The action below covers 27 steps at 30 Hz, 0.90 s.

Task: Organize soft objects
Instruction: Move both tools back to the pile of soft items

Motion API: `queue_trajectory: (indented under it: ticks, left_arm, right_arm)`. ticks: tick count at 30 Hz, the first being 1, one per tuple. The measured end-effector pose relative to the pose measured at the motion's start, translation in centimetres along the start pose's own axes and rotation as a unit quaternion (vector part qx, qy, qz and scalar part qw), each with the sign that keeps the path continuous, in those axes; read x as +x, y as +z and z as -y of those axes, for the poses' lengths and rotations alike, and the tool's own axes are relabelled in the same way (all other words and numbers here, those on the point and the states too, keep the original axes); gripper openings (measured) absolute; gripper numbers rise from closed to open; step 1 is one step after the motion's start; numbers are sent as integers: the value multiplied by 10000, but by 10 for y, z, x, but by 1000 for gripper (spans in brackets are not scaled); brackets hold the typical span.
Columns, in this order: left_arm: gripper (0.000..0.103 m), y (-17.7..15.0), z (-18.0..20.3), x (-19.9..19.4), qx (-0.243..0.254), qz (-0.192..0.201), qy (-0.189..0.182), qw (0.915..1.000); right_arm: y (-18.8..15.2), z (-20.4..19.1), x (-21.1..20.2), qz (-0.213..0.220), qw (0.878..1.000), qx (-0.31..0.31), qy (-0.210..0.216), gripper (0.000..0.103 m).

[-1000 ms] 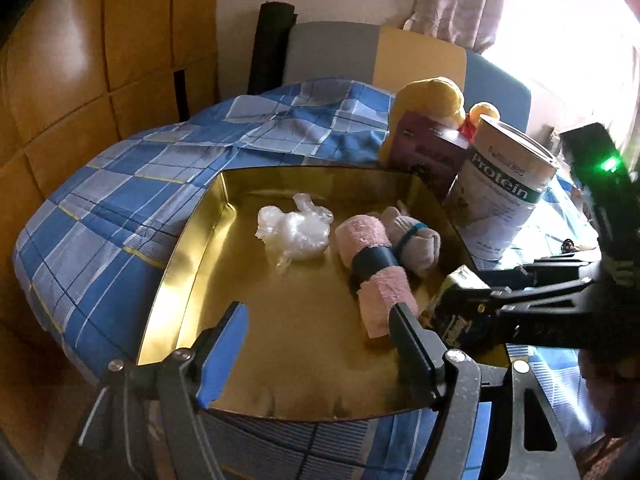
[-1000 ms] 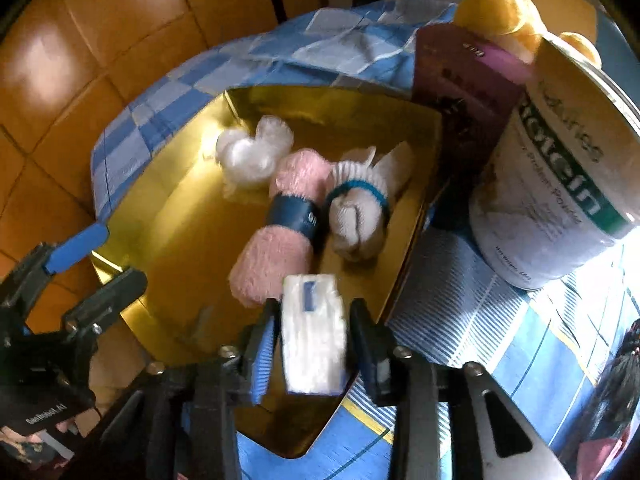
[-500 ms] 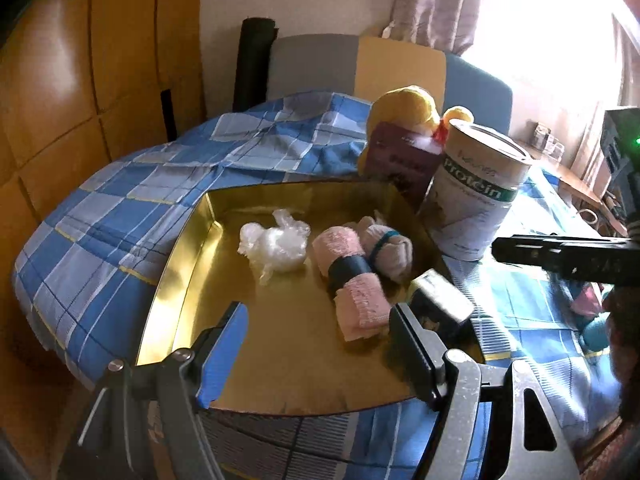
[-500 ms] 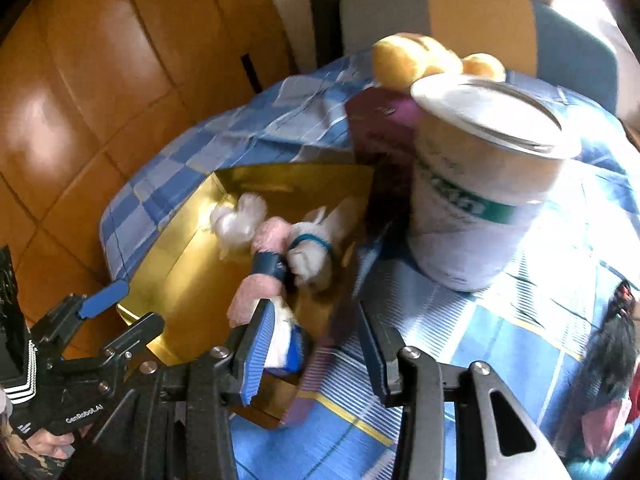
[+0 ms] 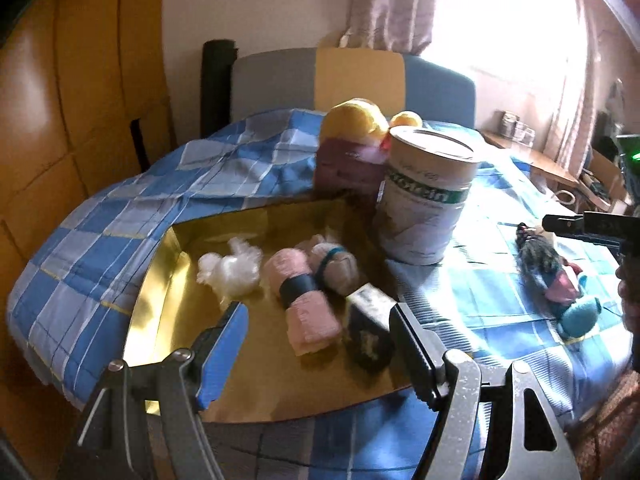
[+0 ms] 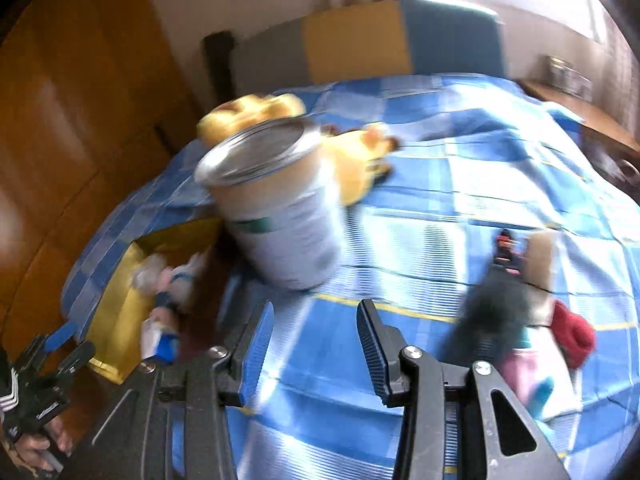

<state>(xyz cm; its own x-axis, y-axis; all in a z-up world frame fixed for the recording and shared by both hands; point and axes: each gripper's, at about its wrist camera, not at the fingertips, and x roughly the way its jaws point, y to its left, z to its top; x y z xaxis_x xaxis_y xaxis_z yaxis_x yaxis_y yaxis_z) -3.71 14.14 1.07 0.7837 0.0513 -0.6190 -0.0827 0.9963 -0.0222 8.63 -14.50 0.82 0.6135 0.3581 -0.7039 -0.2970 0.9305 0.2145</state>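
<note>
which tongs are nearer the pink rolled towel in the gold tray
Left. The left tongs hang open just over the tray's near edge beside the pink rolled towel. The right tongs sit empty over the blue bedspread, off the tray.

You can read only one label: the white canister (image 5: pixel 424 208) beside the gold tray carries a green band with pale letters that look like "rotein" (the first letter is cut off by the curve). Print on the small packet in the tray is too blurred.
</note>
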Motion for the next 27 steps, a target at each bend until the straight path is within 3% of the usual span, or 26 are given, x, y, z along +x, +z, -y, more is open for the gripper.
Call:
queue_trajectory:
  ticks: [7, 13, 15, 17, 22, 27]
  left_arm:
    - [74, 14, 37, 1, 420, 51, -290, 9987]
    - [74, 21, 69, 5, 648, -17, -633, 9959]
    - [74, 21, 83, 12, 749, -128, -812, 9938]
    - [74, 20, 98, 20, 845, -276, -1046, 9905]
    - [73, 15, 137, 38, 1074, -619, -1589, 9795]
    - [73, 11, 179, 52, 1344, -967, -2124, 9631]
  right_arm:
    - [-4, 87, -34, 521, 9899, 956, -905, 44]
    - [-24, 161, -50, 933, 9581, 2080, -1736, 45]
    - [-37, 187, -51, 858, 9438, 2681, -1731, 45]
    - [-43, 204, -57, 1044, 9302, 3133, -1603, 45]
    - [-47, 214, -57, 980, 9242, 3402, -1433, 45]
    - [-53, 216, -61, 1042, 9202, 3553, -1271, 45]
